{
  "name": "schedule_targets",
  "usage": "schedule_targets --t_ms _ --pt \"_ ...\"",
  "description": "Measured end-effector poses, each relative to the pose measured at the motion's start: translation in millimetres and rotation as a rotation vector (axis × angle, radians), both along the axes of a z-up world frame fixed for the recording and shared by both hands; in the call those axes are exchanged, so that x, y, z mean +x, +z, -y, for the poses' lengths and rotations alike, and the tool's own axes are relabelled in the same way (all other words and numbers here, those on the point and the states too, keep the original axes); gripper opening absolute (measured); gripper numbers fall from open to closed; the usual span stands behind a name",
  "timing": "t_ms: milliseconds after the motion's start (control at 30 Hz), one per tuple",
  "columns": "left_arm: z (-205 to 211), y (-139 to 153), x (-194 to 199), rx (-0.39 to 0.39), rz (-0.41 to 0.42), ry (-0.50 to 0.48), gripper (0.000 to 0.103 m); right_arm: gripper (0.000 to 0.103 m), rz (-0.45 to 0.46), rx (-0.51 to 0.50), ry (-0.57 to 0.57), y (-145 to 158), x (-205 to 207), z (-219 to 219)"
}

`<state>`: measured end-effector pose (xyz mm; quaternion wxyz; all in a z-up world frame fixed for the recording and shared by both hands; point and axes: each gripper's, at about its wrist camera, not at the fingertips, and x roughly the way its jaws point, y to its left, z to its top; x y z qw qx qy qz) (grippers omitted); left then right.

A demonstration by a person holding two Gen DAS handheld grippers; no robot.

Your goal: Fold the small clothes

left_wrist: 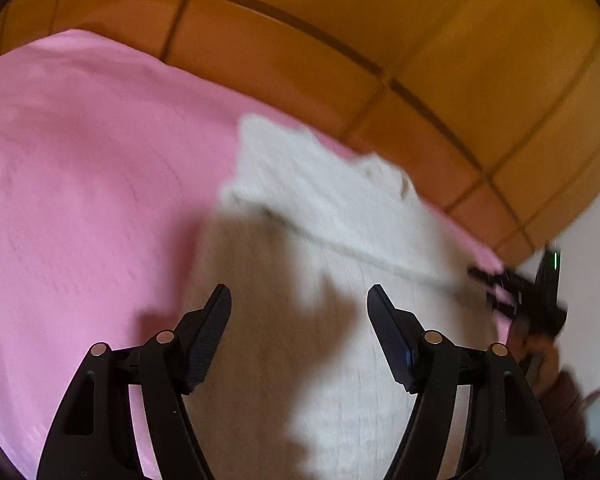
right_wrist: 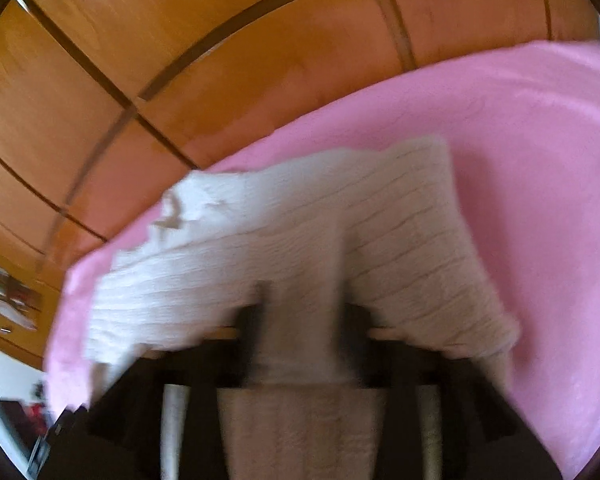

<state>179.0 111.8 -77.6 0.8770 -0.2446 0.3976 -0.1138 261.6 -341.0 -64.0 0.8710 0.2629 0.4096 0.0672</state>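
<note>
A white ribbed knit garment (left_wrist: 340, 200) lies spread on a pink bedsheet (left_wrist: 80, 180). My left gripper (left_wrist: 300, 300) hovers open above its near part, with nothing between the fingers. At the garment's right edge my right gripper (left_wrist: 490, 288) is small and dark, held by a person's hand (left_wrist: 540, 352); pink sheet shows between its fingers. In the blurred right wrist view the right gripper (right_wrist: 304, 320) has its jaws apart over the garment (right_wrist: 300, 220), with white cloth in the gap. The pink sheet (right_wrist: 520, 160) extends to the right.
Orange-brown wooden panels (left_wrist: 420, 40) with dark seams rise behind the bed, seen again as panels (right_wrist: 180, 60). A white wall (left_wrist: 592, 280) is at the right. The bed edge falls away at lower left, where dark clutter (right_wrist: 20, 420) sits.
</note>
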Motion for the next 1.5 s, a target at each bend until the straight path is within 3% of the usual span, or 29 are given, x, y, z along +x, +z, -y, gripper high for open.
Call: schedule_targets --t_ms 167,333,500,567,600,633,733,833,900,1000,1067,1167,1333,1500 --pt "-33.5 1.6 42.7 -0.075 -0.032 0.072 0.069 0.049 0.006 -0.014 0.024 -2.2 -6.3 -11.2" --pt "-47.0 -13.4 94.6 -0.159 -0.106 0.076 0.069 0.02 -0.008 -0.059 0.009 -7.3 -5.3 -10.7" --pt "-45.1 -33.5 135.2 -0.244 -0.174 0.083 0.069 0.011 -0.009 -0.079 0.021 -10.4 -1.7 -9.8" --pt "-43.5 -40.6 147.6 -0.259 -0.207 0.092 0.053 0.008 -0.007 -0.095 0.032 -8.5 -0.2 -11.7" --pt "-41.5 -44.2 154.9 -0.276 -0.223 0.084 0.028 0.007 -0.005 -0.111 0.036 -6.4 0.1 -13.0" --pt "-39.3 -44.2 158.4 -0.27 -0.226 0.083 0.013 0.007 -0.002 -0.128 0.038 -3.5 0.2 -14.5" --pt "-31.3 -20.7 143.2 -0.188 -0.097 0.109 0.011 0.006 0.065 -0.151 0.034 15.8 -7.9 -15.4" --pt "-10.2 -2.1 124.9 0.002 -0.01 0.092 0.011 0.006 0.1 -0.202 0.03 26.0 -15.7 -16.6" --pt "6.2 -8.7 127.5 0.147 -0.044 0.089 0.011 0.006 0.057 -0.256 0.032 13.4 -9.4 -19.9" --pt "22.3 -24.8 137.1 0.286 -0.111 0.093 0.017 0.007 0.0 -0.244 0.017 -9.4 0.1 -18.6" --pt "25.3 -20.6 134.7 0.312 -0.098 0.105 0.02 0.009 0.006 -0.221 0.003 -8.5 -1.6 -17.1" --pt "26.1 -0.8 112.5 0.35 -0.032 0.132 0.035 0.026 0.023 -0.247 -0.017 1.4 -7.2 -15.7" --pt "54.2 19.4 82.8 0.409 0.092 0.045 0.053 0.048 0.154 -0.291 -0.015 37.7 -26.0 -34.0" --pt "82.0 2.6 84.3 0.434 0.06 -0.017 0.053 0.054 0.147 -0.379 0.122 29.4 -17.1 -82.3"
